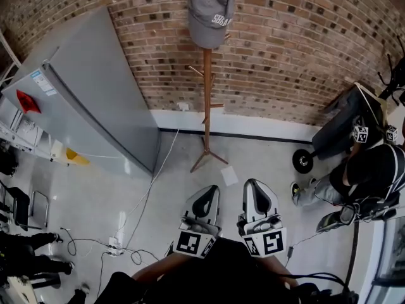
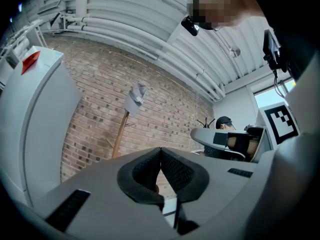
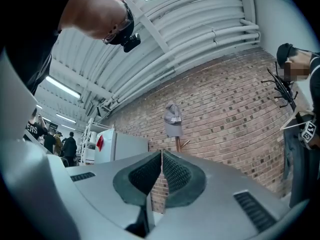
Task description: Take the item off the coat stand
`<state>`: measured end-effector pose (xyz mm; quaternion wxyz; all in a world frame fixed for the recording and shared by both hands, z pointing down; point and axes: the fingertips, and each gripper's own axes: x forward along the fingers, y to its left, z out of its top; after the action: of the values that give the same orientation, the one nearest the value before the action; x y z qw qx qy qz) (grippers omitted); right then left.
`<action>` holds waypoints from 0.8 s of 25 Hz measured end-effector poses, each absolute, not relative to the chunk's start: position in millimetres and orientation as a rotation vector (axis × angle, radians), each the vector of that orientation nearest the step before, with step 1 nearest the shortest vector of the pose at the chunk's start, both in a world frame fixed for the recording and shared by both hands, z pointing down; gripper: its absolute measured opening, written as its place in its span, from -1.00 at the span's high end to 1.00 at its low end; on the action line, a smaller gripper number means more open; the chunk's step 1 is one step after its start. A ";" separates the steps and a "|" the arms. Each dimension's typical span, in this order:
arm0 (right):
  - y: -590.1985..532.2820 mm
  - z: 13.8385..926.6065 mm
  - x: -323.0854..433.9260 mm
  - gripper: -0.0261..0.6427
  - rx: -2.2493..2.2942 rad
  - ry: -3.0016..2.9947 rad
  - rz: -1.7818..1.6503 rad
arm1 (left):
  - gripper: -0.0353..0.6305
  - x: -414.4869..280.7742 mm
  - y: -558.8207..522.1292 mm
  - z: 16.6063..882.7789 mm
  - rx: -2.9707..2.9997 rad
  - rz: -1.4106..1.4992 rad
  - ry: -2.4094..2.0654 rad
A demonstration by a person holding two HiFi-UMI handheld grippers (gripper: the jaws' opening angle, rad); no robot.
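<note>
The left tool [image 1: 211, 190] and the right tool [image 1: 252, 185] sit side by side low in the head view. Each has its jaws pressed together with nothing between them; both gripper views show the dark ribbed pads meeting at the tips. Both tools point toward a wooden coat stand [image 1: 207, 100], which rises from the grey floor [image 1: 266, 163] against a red brick wall [image 1: 285, 49].

A grey cap [image 1: 211, 11] with white lettering hangs on the top of the stand, well apart from both tools and untouched. In the right gripper view it shows just above the closed jaw tips; in the left gripper view it sits up and to the left of them.

A white sheet of paper [image 1: 229, 175] lies on the floor between the stand's foot and the tools. A white cable [image 1: 152, 189] trails from the wall down to a power strip [image 1: 115, 246].

Left of the stand is a tall grey unit [image 1: 95, 100] — probably a refrigerator — bearing a red sticker [image 1: 26, 100]. At the right edge a person in dark clothes [image 1: 370, 170] is near the wall.
</note>
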<state>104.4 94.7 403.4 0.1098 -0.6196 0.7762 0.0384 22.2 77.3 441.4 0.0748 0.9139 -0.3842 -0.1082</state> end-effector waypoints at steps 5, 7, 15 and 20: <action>61.8 399.1 101.0 0.86 -1.830 2.290 0.093 | 0.84 22.9 44.1 435.0 2.750 -0.341 -1.114; 49.7 396.4 97.9 0.86 -1.838 2.288 0.090 | 0.84 20.2 30.9 435.5 2.746 -0.340 -1.099; -9.9 390.1 78.7 0.86 -1.846 2.285 0.114 | 0.84 8.6 -30.1 420.1 2.788 -0.393 -1.045; -36.8 384.5 73.3 0.86 -1.871 2.267 0.151 | 0.85 0.7 -58.5 418.9 2.796 -0.400 -1.034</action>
<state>73.3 -36.8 384.5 0.0989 -0.6327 0.7664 0.0511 0.7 -58.5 418.9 0.0668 0.9276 -0.3429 -0.1326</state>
